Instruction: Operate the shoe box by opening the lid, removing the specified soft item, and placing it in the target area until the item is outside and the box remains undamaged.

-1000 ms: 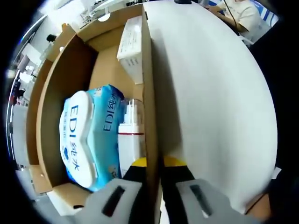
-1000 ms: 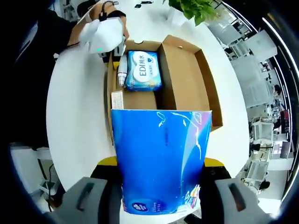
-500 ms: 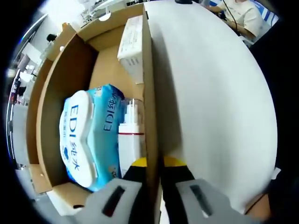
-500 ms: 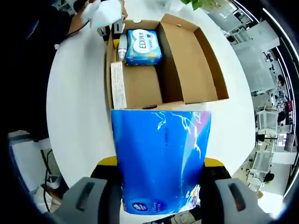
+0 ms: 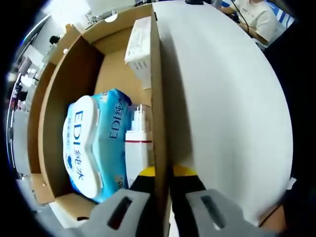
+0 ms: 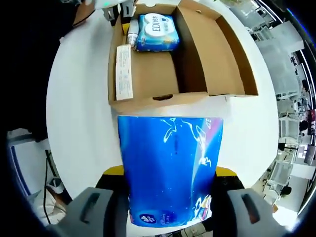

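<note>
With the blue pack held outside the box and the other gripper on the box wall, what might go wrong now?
1. The left gripper is shut on the thin cardboard wall; any pull may bend or tear it.
2. The right gripper holds the soft blue pack above the white table, near its edge; released too far out, it may fall.

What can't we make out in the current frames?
- Right gripper view: the blue pack hides the right hand-held gripper jaws' contact and the table beneath.
- Left gripper view: print on the white carton is too small to read.
- Left gripper view: the wipes pack hides the shoe box floor beneath it.
</note>
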A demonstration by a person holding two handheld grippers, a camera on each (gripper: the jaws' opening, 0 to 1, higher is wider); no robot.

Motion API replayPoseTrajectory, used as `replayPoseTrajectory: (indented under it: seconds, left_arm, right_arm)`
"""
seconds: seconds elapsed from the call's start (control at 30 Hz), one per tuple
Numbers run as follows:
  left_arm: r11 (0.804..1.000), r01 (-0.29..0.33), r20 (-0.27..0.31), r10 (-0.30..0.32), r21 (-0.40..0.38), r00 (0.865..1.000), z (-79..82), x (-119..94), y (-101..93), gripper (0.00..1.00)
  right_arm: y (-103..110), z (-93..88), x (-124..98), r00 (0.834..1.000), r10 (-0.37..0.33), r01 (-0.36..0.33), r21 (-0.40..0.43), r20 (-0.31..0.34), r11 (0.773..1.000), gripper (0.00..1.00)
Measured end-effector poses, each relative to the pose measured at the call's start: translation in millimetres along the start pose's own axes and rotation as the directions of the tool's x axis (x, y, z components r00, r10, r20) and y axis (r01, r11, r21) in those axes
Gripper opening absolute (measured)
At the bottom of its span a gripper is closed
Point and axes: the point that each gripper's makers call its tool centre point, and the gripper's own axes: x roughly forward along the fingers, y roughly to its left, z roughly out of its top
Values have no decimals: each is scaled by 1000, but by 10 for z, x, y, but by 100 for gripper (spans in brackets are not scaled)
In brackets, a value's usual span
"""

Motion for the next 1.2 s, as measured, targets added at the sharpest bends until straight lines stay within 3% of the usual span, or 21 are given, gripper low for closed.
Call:
replayPoseTrajectory:
  seconds: [0.43, 0.83, 1.2]
  left_arm:
    - [1000, -1, -2, 1, 2, 1000, -1, 6, -10, 3]
    - [1000, -3, -4, 3, 5, 1000, -4, 1, -20, 3]
    - [1000, -2, -4, 2, 7, 1000, -4, 6, -10, 3]
  right_arm:
    - [57, -192, 282, 997, 66, -67, -28, -48, 997, 66]
    - [139, -244, 477, 993, 105, -109, -58, -60, 992, 66]
    - [146, -250, 518, 991, 126, -129, -80, -47, 988, 66]
